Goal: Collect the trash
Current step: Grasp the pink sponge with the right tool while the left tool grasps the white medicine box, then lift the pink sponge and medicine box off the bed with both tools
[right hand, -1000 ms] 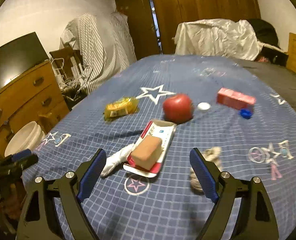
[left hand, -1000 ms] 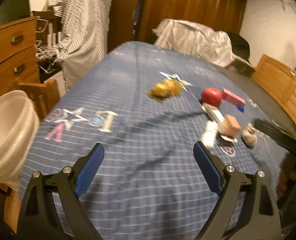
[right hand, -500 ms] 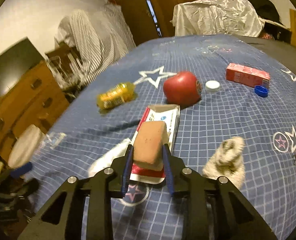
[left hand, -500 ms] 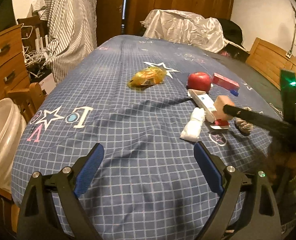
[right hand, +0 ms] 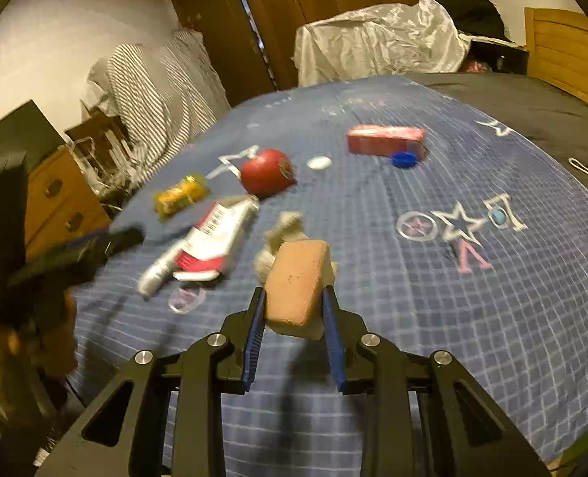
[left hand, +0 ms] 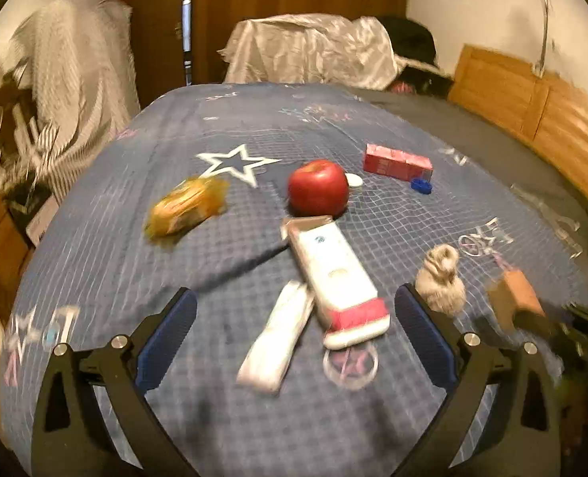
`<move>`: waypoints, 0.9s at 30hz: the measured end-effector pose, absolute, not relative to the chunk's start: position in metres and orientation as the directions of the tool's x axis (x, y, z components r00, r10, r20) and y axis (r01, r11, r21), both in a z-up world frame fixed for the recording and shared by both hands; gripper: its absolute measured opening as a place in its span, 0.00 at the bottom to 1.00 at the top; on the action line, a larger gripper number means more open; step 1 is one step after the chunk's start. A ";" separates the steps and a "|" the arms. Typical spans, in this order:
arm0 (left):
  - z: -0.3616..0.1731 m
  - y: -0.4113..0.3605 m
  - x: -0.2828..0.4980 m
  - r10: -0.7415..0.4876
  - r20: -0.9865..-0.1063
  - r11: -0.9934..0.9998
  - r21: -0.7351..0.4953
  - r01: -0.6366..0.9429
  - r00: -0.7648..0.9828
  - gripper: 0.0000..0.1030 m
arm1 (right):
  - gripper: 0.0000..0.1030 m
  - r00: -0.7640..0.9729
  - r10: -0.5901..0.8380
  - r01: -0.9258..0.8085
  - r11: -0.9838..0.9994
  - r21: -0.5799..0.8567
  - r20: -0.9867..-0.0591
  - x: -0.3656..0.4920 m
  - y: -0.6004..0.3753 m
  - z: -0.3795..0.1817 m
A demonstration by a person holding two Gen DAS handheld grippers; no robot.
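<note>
My right gripper (right hand: 294, 318) is shut on a tan sponge block (right hand: 298, 286) and holds it above the blue bedspread; the block also shows in the left wrist view (left hand: 514, 298). My left gripper (left hand: 294, 334) is open and empty, low over a white and red tray (left hand: 333, 278) and a white wrapper (left hand: 274, 338). A crumpled grey wad (left hand: 441, 280), a yellow packet (left hand: 186, 208), a red apple (left hand: 318, 187), a pink carton (left hand: 397, 161), a blue cap (left hand: 421, 186) and a white cap (left hand: 353, 180) lie on the bed.
The blue checked bedspread (left hand: 254, 417) covers the bed, with a dark blanket (left hand: 473, 127) to the right. A wooden dresser (right hand: 55, 202) stands at the left, a wooden headboard (left hand: 532, 99) at the right, and covered furniture (left hand: 314, 51) at the far end.
My right gripper closed on the sponge block, lifted it off the tray and drew it back to the right. My left gripper swung right and forward toward the tray and wrapper.
</note>
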State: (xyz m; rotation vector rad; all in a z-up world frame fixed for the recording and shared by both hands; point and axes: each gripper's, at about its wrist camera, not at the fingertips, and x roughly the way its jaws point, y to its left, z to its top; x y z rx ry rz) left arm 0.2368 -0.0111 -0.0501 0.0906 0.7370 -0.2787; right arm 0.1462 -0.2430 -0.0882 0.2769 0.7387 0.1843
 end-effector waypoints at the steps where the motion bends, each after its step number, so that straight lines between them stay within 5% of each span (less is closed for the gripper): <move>1: -0.052 -0.019 0.243 -0.210 -0.676 0.957 0.004 0.289 0.706 0.94 | 0.29 0.723 0.255 -0.063 0.950 0.306 -0.642 0.146 -0.245 -0.091; 8: -0.081 -0.054 0.303 -0.130 -0.774 0.963 0.051 0.266 0.620 0.94 | 0.34 0.720 0.242 -0.049 0.953 0.300 -0.650 0.150 -0.251 -0.112; 14: -0.106 -0.070 0.312 -0.094 -0.828 0.955 0.083 0.286 0.553 0.87 | 0.59 0.746 0.248 -0.024 0.938 0.347 -0.619 0.149 -0.261 -0.118; 16: -0.113 -0.074 0.315 -0.099 -0.849 0.955 0.065 0.289 0.518 0.66 | 0.59 0.748 0.251 -0.026 0.936 0.350 -0.615 0.149 -0.261 -0.119; 18: -0.115 -0.073 0.318 -0.096 -0.850 0.959 0.062 0.278 0.519 0.56 | 0.59 0.748 0.254 -0.033 0.937 0.348 -0.612 0.149 -0.258 -0.119; 22: -0.111 -0.070 0.320 -0.132 -0.842 0.959 0.025 0.282 0.524 0.49 | 0.58 0.744 0.252 -0.049 0.944 0.326 -0.619 0.152 -0.249 -0.120; 24: -0.100 -0.063 0.318 -0.151 -0.823 0.965 -0.002 0.263 0.547 0.49 | 0.38 0.737 0.256 -0.047 0.943 0.331 -0.625 0.156 -0.248 -0.124; 27: -0.072 -0.045 0.310 -0.184 -0.773 0.972 -0.053 0.228 0.607 0.49 | 0.32 0.742 0.267 -0.043 0.934 0.353 -0.614 0.156 -0.252 -0.124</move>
